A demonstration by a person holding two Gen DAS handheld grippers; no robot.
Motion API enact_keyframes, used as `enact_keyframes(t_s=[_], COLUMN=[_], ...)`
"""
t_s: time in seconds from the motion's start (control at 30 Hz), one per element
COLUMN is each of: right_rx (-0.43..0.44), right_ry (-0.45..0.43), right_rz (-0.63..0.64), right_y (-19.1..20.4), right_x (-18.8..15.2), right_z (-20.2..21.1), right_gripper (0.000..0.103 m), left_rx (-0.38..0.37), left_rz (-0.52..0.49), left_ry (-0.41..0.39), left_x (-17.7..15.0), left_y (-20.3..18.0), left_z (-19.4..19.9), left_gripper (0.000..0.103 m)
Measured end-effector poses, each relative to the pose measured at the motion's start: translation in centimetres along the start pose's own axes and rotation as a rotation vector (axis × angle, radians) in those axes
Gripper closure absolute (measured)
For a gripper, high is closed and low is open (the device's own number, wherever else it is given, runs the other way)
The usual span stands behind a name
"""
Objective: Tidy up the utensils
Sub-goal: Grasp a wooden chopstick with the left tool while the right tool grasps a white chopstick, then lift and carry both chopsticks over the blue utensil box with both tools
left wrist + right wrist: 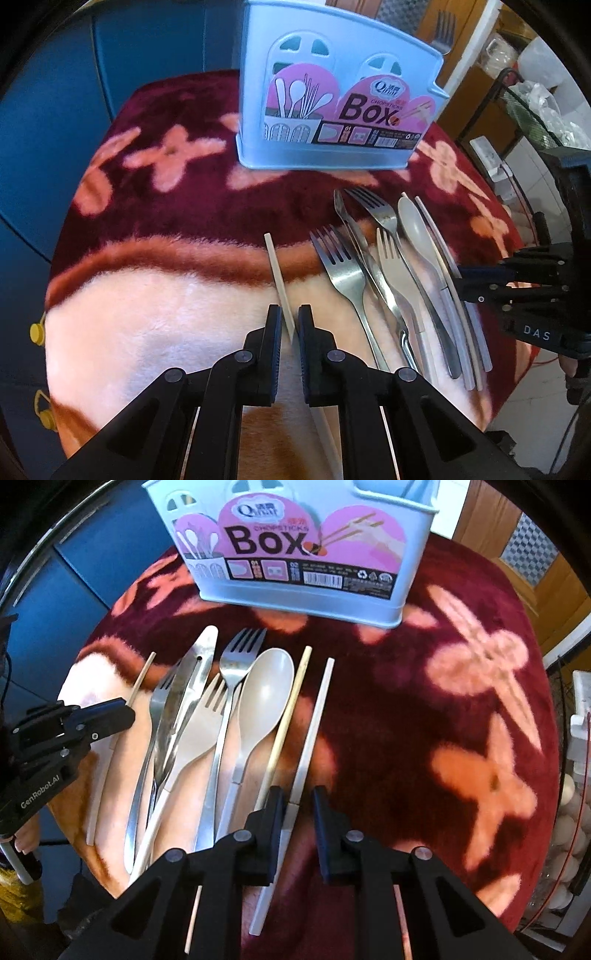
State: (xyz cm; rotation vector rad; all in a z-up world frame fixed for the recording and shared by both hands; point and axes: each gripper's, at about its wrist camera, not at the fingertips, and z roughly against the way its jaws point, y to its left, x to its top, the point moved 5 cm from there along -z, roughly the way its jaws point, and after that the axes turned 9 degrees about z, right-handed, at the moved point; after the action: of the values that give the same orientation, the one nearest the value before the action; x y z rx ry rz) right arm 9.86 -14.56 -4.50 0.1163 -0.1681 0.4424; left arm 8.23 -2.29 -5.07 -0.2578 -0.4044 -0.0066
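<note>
L gripper (290, 319) has its jaws set narrowly apart w/ a thin pale chopstick (277, 273) running up between them; the stick seems to touch the L pad near its tip, but a sliver of gap shows on the R side, so can't tell if it's truly clamped. Lower end of that stick passes under the gripper body & is mostly hidden. R gripper (298, 799) is partly open, jaws either side of a white chopstick (316, 716); the stick lies close by the L finger w/ clear gap to the R one, not pinched, resting on the cloth. Its near end continues below the fingers. Just L of it lies a bamboo chopstick (290, 712), lower end tucked behind the finger. Further L, a bunch of utensils overlapping: beige spoon (264, 694), steel fork (236, 657), beige plastic fork (207, 716), a steel knife (195, 664) & another steel fork (159, 701) partly under it; handles cross so hard to sort out which is which. All on a fuzzy maroon floral blanket (424, 664). Beyond, the light-blue chopsticks box (295, 546) stands upright, top cut off by the frame; contents barely visible. In the L view, the box (332, 92) is also cropped on top.
</note>
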Motion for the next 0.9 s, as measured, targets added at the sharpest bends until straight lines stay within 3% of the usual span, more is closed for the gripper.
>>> enact_keyframes(t_s=[0.2,0.43,0.53,0.67,0.9], right_rx=[0.068,0.01,0.001,0.039,0.071], right_ry=[0.059,0.102,0.071,0.002,-0.153], right_rz=[-0.042,-0.002,0.006,-0.04,-0.094], right_y=[-1.3,-0.4,0.0,-0.5,-1.5], right_x=[0.5,2.1,2.3,1.8,-0.5], right_z=[-0.3,-0.5,-0.2,0.8,3.2], right_gripper=[0.083,0.084,0.089,0.096,0.096], left_rx=[0.014,0.059,0.066,0.034,-0.065], left_rz=[-0.021,-0.051,-0.06,0.001,0.062], left_ry=[0.066,0.146,0.174,0.192,0.112], left_x=[0.4,0.6,0.7,1.1,0.9], left_y=[-0.1,-0.5,-0.7,-0.1,-0.6], left_z=[-0.5,-0.7,-0.9,-0.9,0.8], left_gripper=[0.093,0.093,0.094,0.095,0.099])
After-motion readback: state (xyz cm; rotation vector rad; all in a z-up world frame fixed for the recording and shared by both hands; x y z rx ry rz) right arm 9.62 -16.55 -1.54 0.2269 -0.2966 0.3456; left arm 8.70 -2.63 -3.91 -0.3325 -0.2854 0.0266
